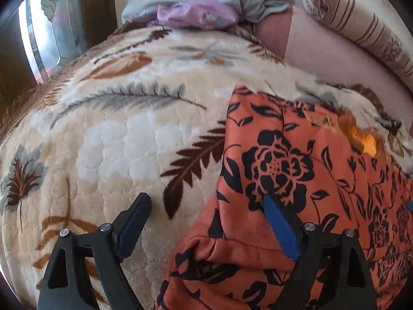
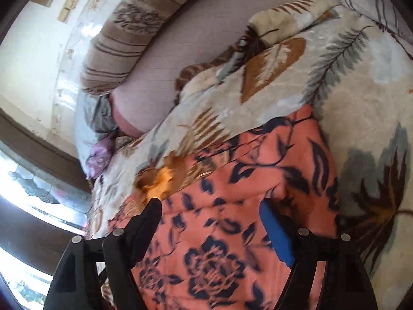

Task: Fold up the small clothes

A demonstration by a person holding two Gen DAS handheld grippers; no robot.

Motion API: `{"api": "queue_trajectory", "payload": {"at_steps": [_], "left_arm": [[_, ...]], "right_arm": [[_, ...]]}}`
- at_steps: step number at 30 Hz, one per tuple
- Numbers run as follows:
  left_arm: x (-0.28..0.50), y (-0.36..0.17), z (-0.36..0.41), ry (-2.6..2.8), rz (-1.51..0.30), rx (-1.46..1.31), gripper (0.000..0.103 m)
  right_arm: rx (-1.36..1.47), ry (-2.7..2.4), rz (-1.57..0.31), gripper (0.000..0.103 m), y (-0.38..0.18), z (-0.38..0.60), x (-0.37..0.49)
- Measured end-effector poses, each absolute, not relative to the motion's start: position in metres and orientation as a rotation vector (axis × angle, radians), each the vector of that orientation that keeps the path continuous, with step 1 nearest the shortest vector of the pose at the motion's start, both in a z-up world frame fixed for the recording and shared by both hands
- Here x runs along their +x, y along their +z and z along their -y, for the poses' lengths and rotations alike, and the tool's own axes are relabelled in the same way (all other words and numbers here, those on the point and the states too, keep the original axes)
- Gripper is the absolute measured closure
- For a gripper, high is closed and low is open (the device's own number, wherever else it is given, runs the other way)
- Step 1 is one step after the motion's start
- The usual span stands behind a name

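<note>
Folding step: judged an early fold, the orange cotton garment with black flower print point(image 1: 296, 170) partly doubled, a rolled hem nearest the left camera.
Garment place: lying on the cream plush blanket with leaf pattern point(image 1: 124, 134), toward its right side.
Left gripper point(image 1: 206, 204): fingers spread wide, holding nothing, straddling the garment's left edge.
Right gripper point(image 2: 209, 206): fingers spread, empty, poised over the cloth.
Next move: likely pinching an edge on each side and carrying it across evenly.
Surface: soft, thick, may drag the fabric.
Room: striped bolster pillow point(image 1: 361, 18), lilac bundle point(image 1: 196, 14), sunlit window point(image 1: 38, 38).
</note>
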State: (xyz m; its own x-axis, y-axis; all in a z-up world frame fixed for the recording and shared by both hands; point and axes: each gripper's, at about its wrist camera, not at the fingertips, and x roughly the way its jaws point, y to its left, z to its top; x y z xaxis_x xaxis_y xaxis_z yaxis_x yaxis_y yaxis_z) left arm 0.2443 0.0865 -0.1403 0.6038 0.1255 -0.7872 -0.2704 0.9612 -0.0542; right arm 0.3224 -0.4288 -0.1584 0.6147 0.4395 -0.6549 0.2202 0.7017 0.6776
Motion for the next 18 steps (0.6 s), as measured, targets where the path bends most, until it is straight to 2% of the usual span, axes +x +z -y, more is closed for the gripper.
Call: {"api": "queue_trajectory", "payload": {"at_steps": [1,4,7,9,13,15,16,18], "left_arm": [[0.241,-0.132,-0.087,0.232,-0.864,-0.179,0.014],[0.234,-0.12,-0.088,0.262,-0.784,-0.171,0.014],[0.249,-0.144,-0.086,0.215,-0.939,-0.177,0.014],[0.246,-0.141,-0.086,0.223,-0.904,-0.186,0.014],[0.239,-0.122,-0.092,0.247,-0.805,-0.201,0.014],[0.248,-0.136,-0.093,0.199,-0.907,-0.225,0.013],[0.254,-0.148,-0.093,0.169,-0.981,-0.239,0.013],[0.25,-0.142,-0.092,0.187,-0.927,-0.22,0.013]], "right_arm": [[0.854,0.137,-0.907,0.023,-0.157,0.432,0.324],[0.737,0.205,-0.825,0.022,-0.123,0.419,0.329],[0.687,0.119,-0.871,0.021,-0.134,0.421,0.344],[0.734,0.067,-0.917,0.023,-0.155,0.432,0.352],[0.698,0.131,-0.817,0.021,-0.131,0.422,0.341],[0.586,0.038,-0.948,0.018,-0.146,0.413,0.351],[0.616,0.042,-0.945,0.019,-0.149,0.418,0.349],[0.684,0.014,-0.892,0.019,-0.133,0.424,0.336]]}}
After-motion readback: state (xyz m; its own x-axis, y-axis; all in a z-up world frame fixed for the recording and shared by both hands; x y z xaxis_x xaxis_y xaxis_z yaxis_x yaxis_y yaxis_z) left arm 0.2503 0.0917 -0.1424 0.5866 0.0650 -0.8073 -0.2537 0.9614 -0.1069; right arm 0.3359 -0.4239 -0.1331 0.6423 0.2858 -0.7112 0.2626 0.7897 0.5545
